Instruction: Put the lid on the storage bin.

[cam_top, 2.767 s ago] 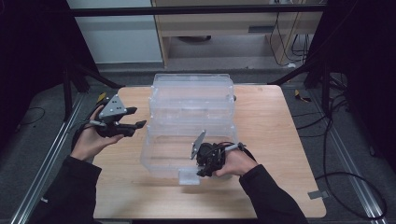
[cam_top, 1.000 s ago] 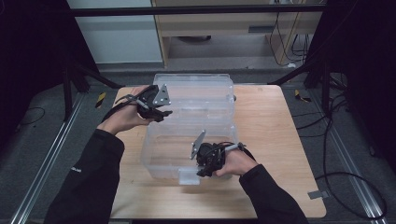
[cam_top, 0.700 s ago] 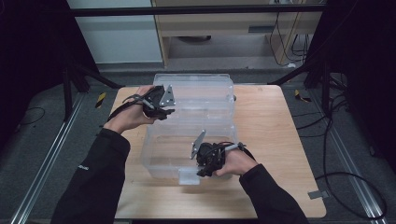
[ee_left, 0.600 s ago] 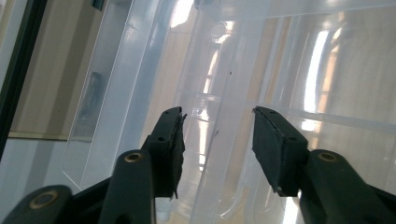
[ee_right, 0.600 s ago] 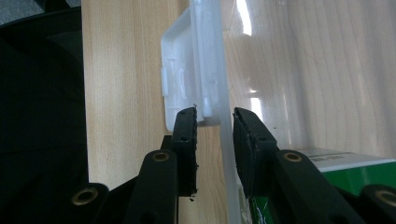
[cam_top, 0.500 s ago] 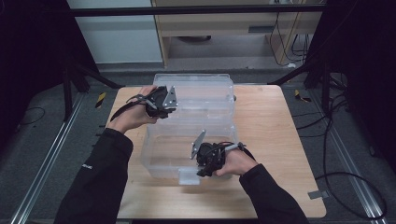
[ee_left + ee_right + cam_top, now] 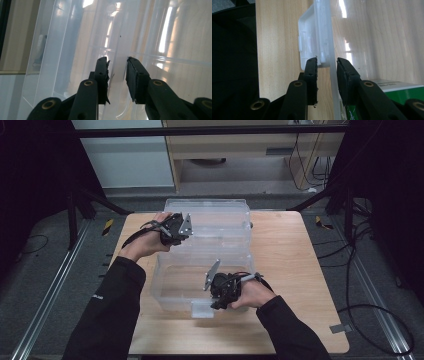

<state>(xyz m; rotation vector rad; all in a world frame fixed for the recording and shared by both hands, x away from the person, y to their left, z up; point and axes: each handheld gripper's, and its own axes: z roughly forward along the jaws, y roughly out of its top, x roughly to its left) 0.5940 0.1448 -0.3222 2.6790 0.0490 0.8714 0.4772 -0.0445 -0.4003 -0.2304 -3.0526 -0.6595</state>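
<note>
Both hand-held grippers straddle rims of the clear plastic box on the table

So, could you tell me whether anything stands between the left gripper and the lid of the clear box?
Nothing visible does. The left gripper is already at the near left edge of the open lid; in the left gripper view its fingers, which have just been closing, straddle the clear lid rim with a small gap on each side.

Left gripper sits at the far left edge of the clear plastic box, jaws just closing on it; right gripper holds the near wall beside the latch.
</note>
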